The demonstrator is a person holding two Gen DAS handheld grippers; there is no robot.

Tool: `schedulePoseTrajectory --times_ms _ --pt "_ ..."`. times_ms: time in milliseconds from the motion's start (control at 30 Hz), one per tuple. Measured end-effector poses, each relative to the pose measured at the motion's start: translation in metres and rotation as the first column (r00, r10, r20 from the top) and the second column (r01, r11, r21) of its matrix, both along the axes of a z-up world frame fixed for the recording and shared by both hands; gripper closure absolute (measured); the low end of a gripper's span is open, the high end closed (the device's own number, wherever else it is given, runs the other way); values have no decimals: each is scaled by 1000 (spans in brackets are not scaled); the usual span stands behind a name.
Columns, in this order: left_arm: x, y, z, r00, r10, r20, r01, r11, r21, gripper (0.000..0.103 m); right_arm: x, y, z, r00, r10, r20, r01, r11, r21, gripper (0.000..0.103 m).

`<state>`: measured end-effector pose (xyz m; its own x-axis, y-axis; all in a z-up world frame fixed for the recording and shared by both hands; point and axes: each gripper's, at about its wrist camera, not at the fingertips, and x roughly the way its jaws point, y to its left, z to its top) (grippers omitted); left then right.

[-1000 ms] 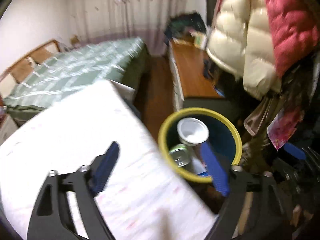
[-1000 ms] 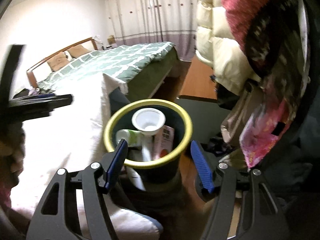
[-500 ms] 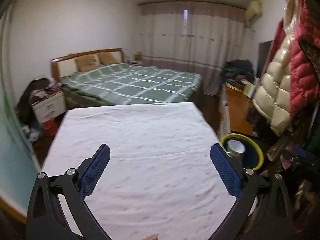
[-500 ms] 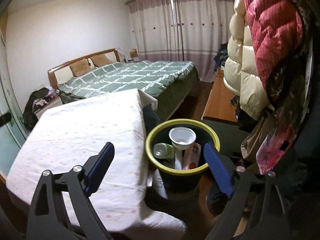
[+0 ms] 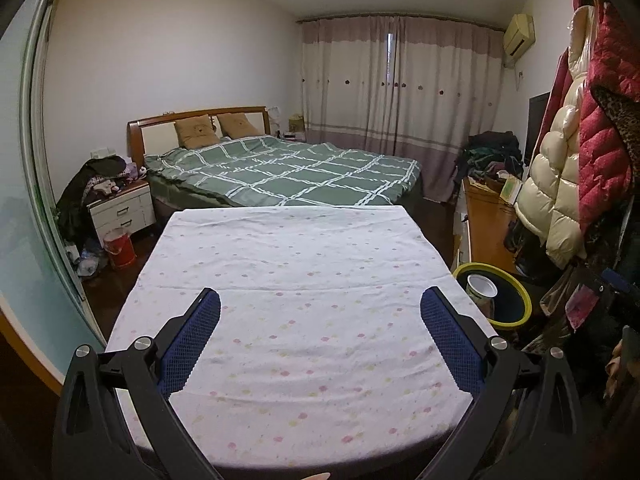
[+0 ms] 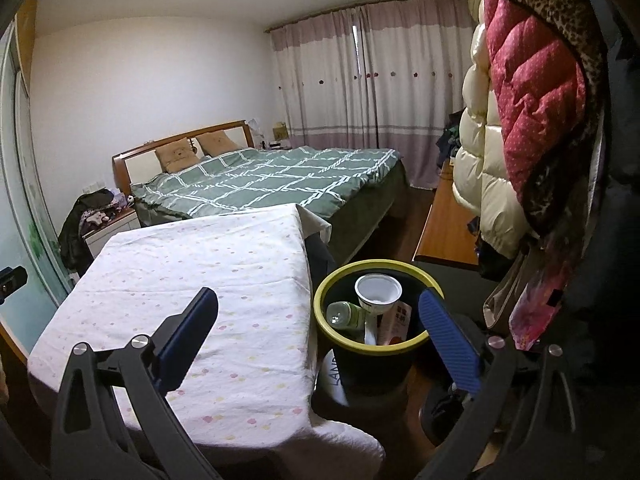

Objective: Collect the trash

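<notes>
A dark trash bin with a yellow rim (image 6: 376, 265) stands on the floor at the right edge of a table covered in a white dotted cloth (image 6: 200, 260). Inside it are a white cup (image 6: 378, 289), a green-labelled bottle (image 6: 346, 314) and a carton (image 6: 396, 322). My right gripper (image 6: 317, 295) hovers above and short of the bin, its jaws opening wide with nothing between them. My left gripper (image 5: 320, 296) is open and empty over the bare cloth (image 5: 312, 260). In the left wrist view the bin (image 5: 520, 312) and the cup (image 5: 482, 286) sit at the right.
A green checked bed (image 5: 288, 176) lies beyond the table. A cluttered nightstand (image 5: 120, 208) and a red bucket (image 5: 119, 247) stand at the left. Puffy coats (image 6: 520, 120) hang at the right above a wooden cabinet (image 6: 444, 232).
The left gripper has swung away from the bin and now faces across the table. The right gripper has drawn back and up from the bin, and its jaws have spread wider.
</notes>
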<state>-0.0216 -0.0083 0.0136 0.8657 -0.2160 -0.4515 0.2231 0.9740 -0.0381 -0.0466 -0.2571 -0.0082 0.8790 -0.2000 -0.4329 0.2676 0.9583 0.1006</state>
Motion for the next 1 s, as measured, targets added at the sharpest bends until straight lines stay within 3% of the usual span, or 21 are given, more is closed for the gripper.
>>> schedulePoseTrajectory --times_ms 367,1000 --pt "-3 19 4 997 79 14 -79 997 3 5 4 4 2 1000 9 11 -9 1000 3 7" --pt "3 12 3 996 85 -4 -85 996 12 5 4 3 2 1000 10 14 -10 1000 7 7"
